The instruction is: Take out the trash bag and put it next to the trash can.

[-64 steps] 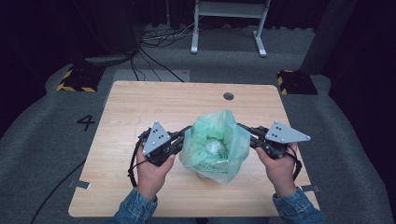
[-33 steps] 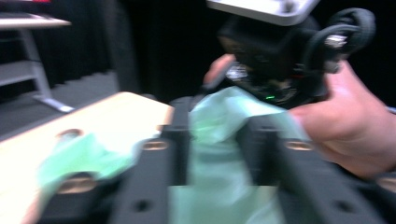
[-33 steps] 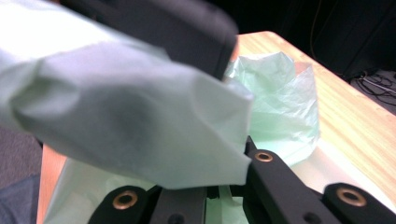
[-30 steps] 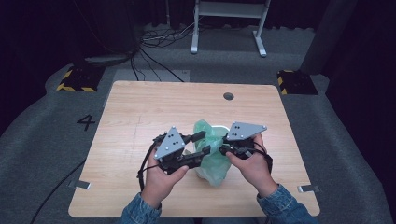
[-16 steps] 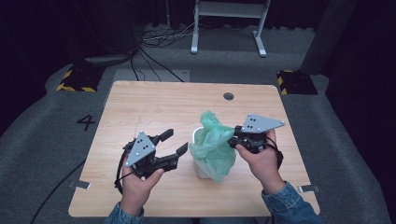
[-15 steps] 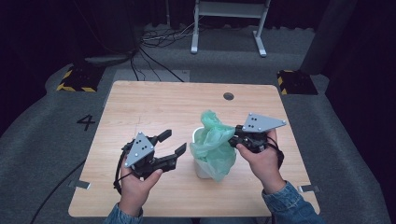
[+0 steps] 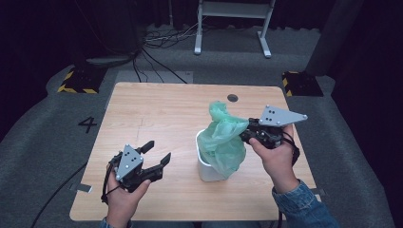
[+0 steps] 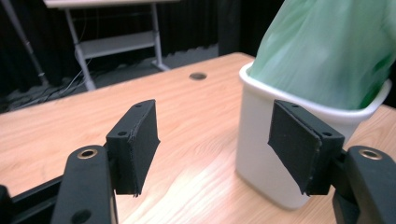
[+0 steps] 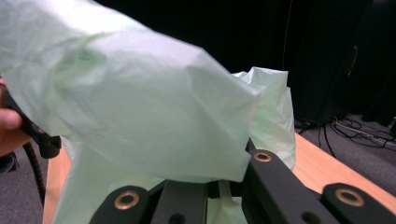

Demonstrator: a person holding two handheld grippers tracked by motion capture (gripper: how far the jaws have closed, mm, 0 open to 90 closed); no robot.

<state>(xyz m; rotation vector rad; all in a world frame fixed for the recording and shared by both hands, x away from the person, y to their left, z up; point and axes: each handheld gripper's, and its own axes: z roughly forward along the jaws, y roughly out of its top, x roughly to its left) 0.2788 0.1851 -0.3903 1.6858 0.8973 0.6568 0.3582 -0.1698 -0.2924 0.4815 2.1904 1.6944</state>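
High view: white bin (image 7: pixel 209 167) stands on the table (image 7: pixel 157 109), right of centre, toward the near edge. Green bag (image 7: pixel 222 140) sits in it, bunched and pulled up and out toward the right, draping over the bin's right side. Right gripper (image 7: pixel 247 134) is at the bag's upper right edge, jaws together on a fold of the film; right hand (image 7: pixel 273 159) is below it, grey plate on top. Left gripper (image 7: pixel 159 153) is well apart from the bin, to its left, near the table's front edge, jaws spread wide with nothing between them, pointing toward the bin. Left hand (image 7: pixel 121 199) wraps its body. A small dark hole (image 7: pixel 232 98) sits in the tabletop beyond the bin.

Left gripper view: both pads (image 8: pixel 136 144) stand far apart, gap bare, tabletop visible through it. Bin (image 8: pixel 261 140) is ahead and to the right, partly behind the right pad, not touching. Bag (image 8: pixel 327 51) bulges above the rim. A metal stand (image 8: pixel 112 42) is on the floor past the table.

Right gripper view: bag (image 9: pixel 140 112) is draped across the lens, covering the jaw tips; film runs down into the closed jaws. The other hand (image 9: pixel 11 123) shows at the left edge.
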